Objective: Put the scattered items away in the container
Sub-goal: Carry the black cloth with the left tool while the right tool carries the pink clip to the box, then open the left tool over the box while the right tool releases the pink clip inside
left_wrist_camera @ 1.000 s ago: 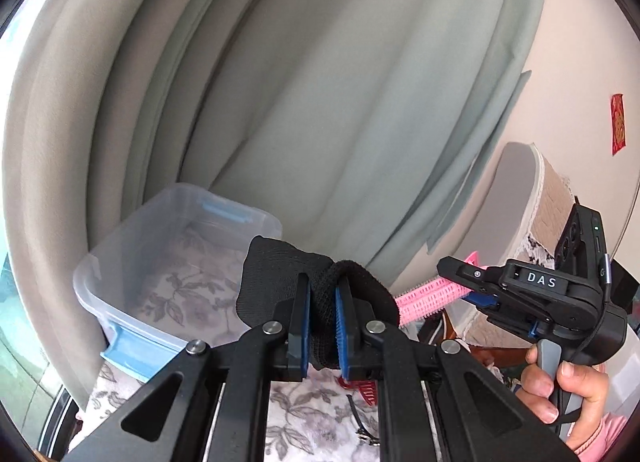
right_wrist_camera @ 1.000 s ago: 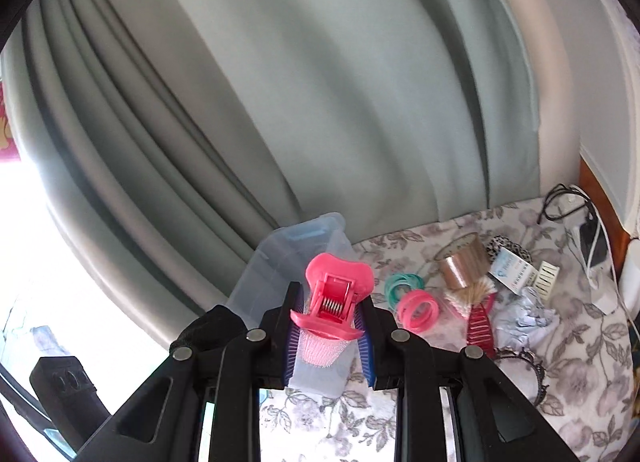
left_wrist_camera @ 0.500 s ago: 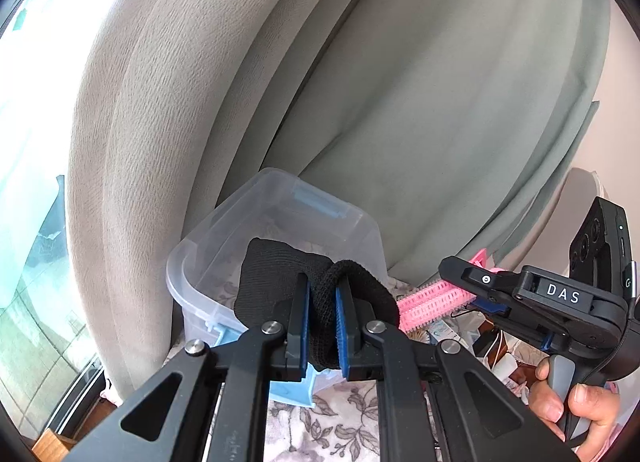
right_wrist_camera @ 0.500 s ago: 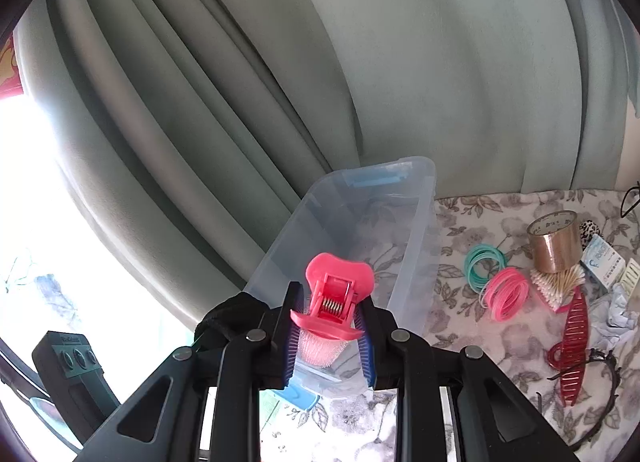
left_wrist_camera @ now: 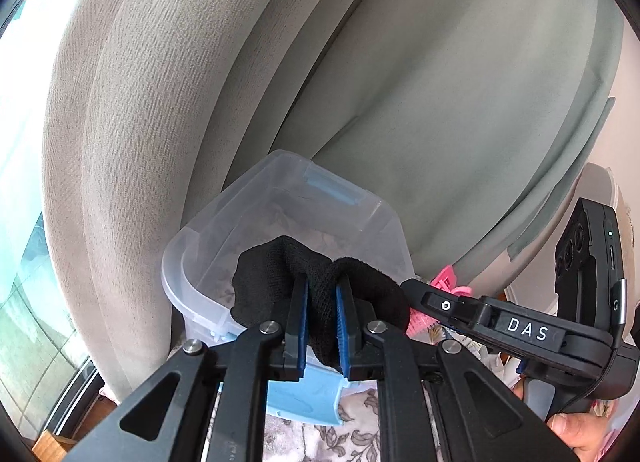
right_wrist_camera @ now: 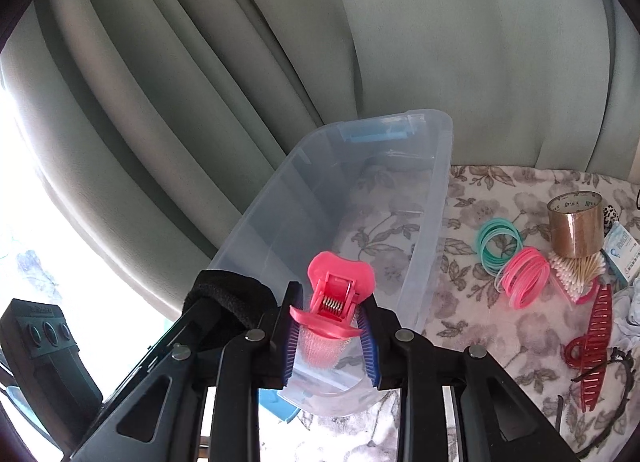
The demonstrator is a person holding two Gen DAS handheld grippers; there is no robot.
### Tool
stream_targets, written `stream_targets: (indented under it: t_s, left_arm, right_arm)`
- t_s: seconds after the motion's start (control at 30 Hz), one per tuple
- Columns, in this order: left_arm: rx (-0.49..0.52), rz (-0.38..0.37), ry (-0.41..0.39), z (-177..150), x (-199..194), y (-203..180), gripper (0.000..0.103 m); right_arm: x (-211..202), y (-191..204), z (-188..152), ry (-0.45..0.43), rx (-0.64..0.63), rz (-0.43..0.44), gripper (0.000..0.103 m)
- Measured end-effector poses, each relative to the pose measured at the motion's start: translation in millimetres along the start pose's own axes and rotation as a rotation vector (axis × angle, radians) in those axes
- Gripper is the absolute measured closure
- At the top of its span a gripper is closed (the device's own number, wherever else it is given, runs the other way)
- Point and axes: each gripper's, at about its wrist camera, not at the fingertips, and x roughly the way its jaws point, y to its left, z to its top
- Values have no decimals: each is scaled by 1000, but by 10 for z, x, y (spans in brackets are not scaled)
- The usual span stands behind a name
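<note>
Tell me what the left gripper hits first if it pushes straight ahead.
Probably the clear plastic bin: the left gripper, clamping the black fabric, points at its open top; depth is uncertain.

Home: curtains (right_wrist_camera: 280, 62), floral tablecloth (right_wrist_camera: 472, 198), hair accessories (right_wrist_camera: 524, 282).

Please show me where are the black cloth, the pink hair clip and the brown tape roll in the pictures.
black cloth (left_wrist_camera: 262, 284): left wrist view, on its bulging left fold.
pink hair clip (right_wrist_camera: 340, 272): right wrist view, on its upper pink wing.
brown tape roll (right_wrist_camera: 576, 230): right wrist view, on its outer side wall.
</note>
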Motion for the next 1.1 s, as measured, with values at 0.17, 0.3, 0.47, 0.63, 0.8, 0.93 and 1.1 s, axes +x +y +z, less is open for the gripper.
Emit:
stream_targets:
  t_s: [0.17, 0.3, 0.47, 0.63, 0.8, 0.93, 1.1]
  left_arm:
    - [4, 24, 15, -19, 138, -25, 75]
    - [-31, 40, 27, -77, 217, 22, 59]
    - [-40, 35, 26, -150, 275, -8, 52]
    - [-22, 35, 26, -240, 317, -137, 47]
    - [-15, 32, 29, -231, 197, 6, 44]
    - [-10, 31, 36, -239, 195, -18, 43]
    - [5, 32, 38, -274, 150, -95, 41]
  right_arm:
    - [47, -55, 5, 7, 15, -18, 62]
    - [46, -76, 12, 2, 15, -8, 56]
    - [46, -57, 12, 1, 3, -2, 52]
    - [15, -35, 2, 1, -1, 1, 49]
    - [-51, -13, -29, 2, -6, 0, 48]
    - [-104, 4, -54, 4, -10, 0, 48]
    - [-185, 22, -91, 6, -18, -4, 48]
